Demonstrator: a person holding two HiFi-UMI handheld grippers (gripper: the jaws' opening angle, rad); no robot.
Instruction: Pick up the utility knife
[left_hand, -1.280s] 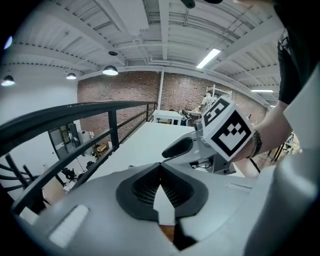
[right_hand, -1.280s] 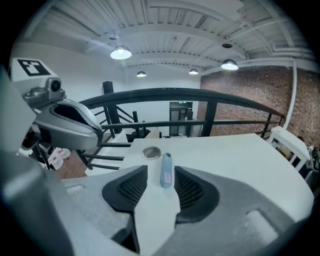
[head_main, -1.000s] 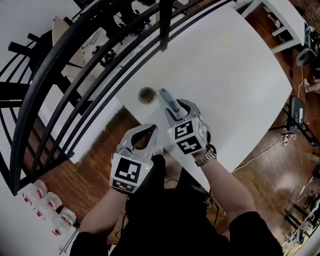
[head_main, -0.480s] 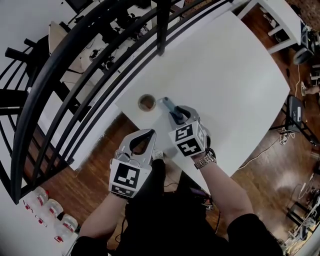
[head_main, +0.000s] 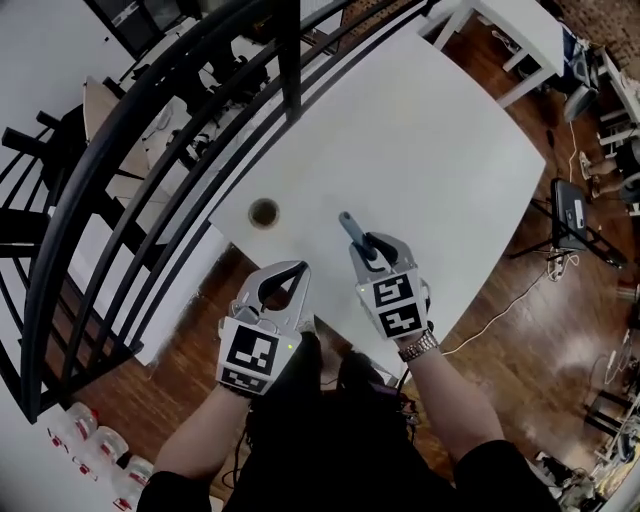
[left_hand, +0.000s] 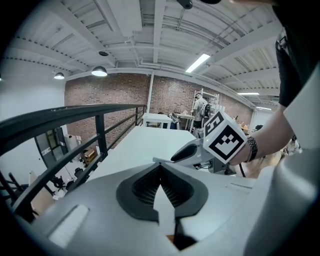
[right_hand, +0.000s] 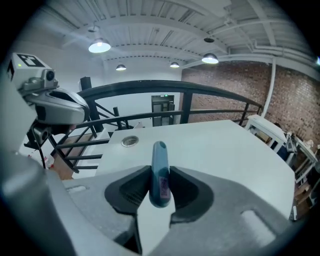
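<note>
at the near edge of the white counter (head_main: 430, 130), the right hand-held gripper (head_main: 372, 250) grips the utility knife (head_main: 352, 232). its jaws have just been closing, and they press on both flanks of the blue-grey handle near its rear end. the knife's long axis runs almost in line with the jaws, so most of the handle sticks out ahead of the tips, pointing away from the person and toward the black railing (head_main: 290, 60). it looks clear of the counter, though no view shows the gap beneath it plainly. the left hand-held gripper (left_hand: 160, 169) hangs just beside the right one, jaws together on nothing, with the knife ahead and to its right. only the right hand carries the knife, so any further lift is its job. a small round roll (head_main: 263, 212) lies apart, left of the knife's tip.
</note>
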